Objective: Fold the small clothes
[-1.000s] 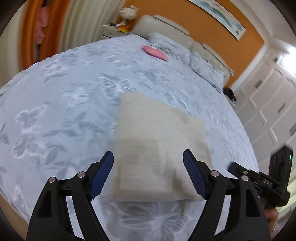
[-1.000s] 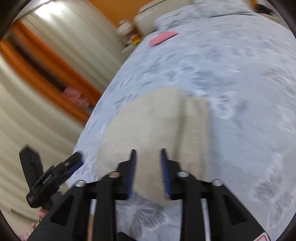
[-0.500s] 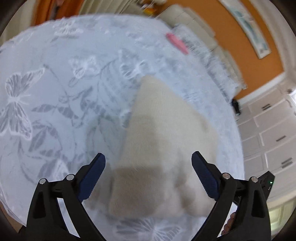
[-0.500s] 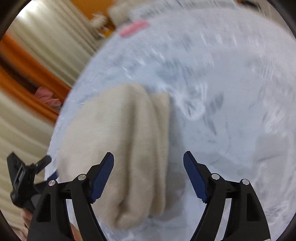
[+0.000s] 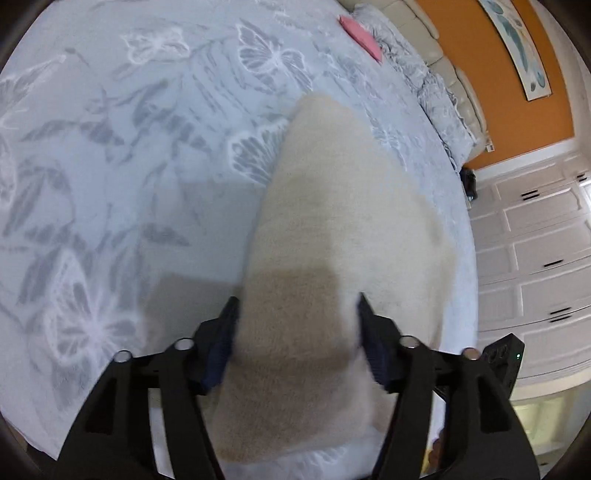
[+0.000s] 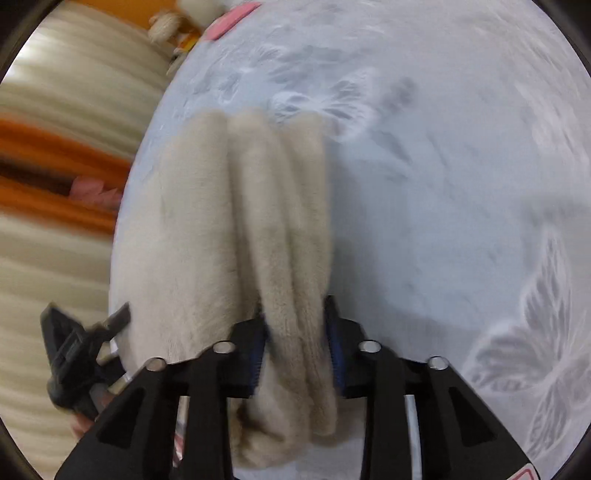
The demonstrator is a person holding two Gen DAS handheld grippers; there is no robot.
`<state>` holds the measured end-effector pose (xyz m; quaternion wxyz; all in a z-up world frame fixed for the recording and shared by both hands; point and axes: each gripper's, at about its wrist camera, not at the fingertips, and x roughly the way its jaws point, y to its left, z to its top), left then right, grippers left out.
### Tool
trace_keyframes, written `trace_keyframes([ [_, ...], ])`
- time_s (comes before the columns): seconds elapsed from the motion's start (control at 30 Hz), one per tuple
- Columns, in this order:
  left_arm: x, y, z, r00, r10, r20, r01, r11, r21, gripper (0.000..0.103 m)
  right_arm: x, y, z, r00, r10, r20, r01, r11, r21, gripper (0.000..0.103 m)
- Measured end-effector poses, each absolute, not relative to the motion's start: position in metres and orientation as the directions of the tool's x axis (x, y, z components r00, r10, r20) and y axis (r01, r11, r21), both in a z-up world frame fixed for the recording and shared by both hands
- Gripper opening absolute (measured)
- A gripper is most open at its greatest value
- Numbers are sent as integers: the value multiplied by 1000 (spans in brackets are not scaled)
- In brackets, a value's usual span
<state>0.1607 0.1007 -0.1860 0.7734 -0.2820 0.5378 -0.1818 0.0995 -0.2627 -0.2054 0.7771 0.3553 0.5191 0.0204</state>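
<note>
Left wrist view: the beige garment point(image 5: 332, 229) is lying on the butterfly-print bedspread point(image 5: 110, 166), its long axis running near to far; the left gripper point(image 5: 297, 332), jaws just closing, is straddling its near end.

Right wrist view: the right gripper point(image 6: 297, 332) is pinching the garment's bunched right-hand folds point(image 6: 291, 229). No readable writing.

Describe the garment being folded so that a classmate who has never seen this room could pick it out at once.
Start at the bed, covered by a pale blue-grey spread printed with butterflies. At its near edge, between both grippers, lies the beige fleecy garment, folded into thick layers. Its plain cream colour and fuzzy nap set it apart from the small flat pink item far off near the pillows.
</note>
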Motion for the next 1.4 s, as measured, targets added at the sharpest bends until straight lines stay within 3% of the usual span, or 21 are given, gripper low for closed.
trace_keyframes([
  [0.07,148,101,-158,404,-532,-744,-4,812,-584,59,86,-267,-174,562,318,-763,335,756,562,28],
  [0.13,141,102,-127,474,-510,-717,54,830,-555,60,81,-256,-135,629,295,-719,242,805,542,14],
  [0.2,136,94,-100,549,-478,-686,130,859,-495,61,94,-234,-117,613,343,-711,136,841,523,5],
  [0.3,143,66,-110,514,-461,-723,196,884,-424,62,121,-197,-134,534,380,-755,27,885,465,3],
  [0.37,157,48,-139,473,-385,-793,187,923,-336,62,144,-197,-172,401,329,-855,39,926,375,0],
  [0.43,160,43,-141,480,-344,-807,194,939,-284,62,160,-208,-173,408,349,-843,65,910,408,0],
  [0.47,158,43,-134,487,-344,-803,202,939,-279,65,156,-212,-161,433,336,-836,79,910,407,3],
  [0.53,153,48,-123,488,-373,-789,198,928,-316,74,144,-217,-133,512,292,-808,80,920,384,37],
  [0.57,151,53,-120,486,-397,-779,184,918,-352,75,143,-220,-131,524,300,-797,80,915,396,43],
  [0.67,152,53,-123,480,-407,-777,153,911,-383,76,149,-229,-149,482,317,-817,121,900,420,43],
  [0.7,151,51,-124,482,-396,-782,146,916,-374,76,152,-222,-156,469,331,-819,122,894,431,34],
  [0.73,149,49,-123,487,-385,-784,149,921,-359,76,159,-210,-164,457,359,-814,109,885,452,11],
  [0.93,145,37,-124,496,-325,-805,196,945,-261,77,168,-210,-118,580,375,-723,17,882,470,9],
  [1.07,148,33,-130,496,-296,-816,194,954,-228,77,190,-216,-172,415,311,-855,61,928,367,11],
  [1.3,146,35,-136,495,-260,-829,183,964,-193,78,134,-209,-116,602,298,-740,49,912,407,12],
  [1.4,143,34,-137,495,-240,-835,179,969,-172,79,138,-198,-165,433,284,-856,74,935,348,8],
])
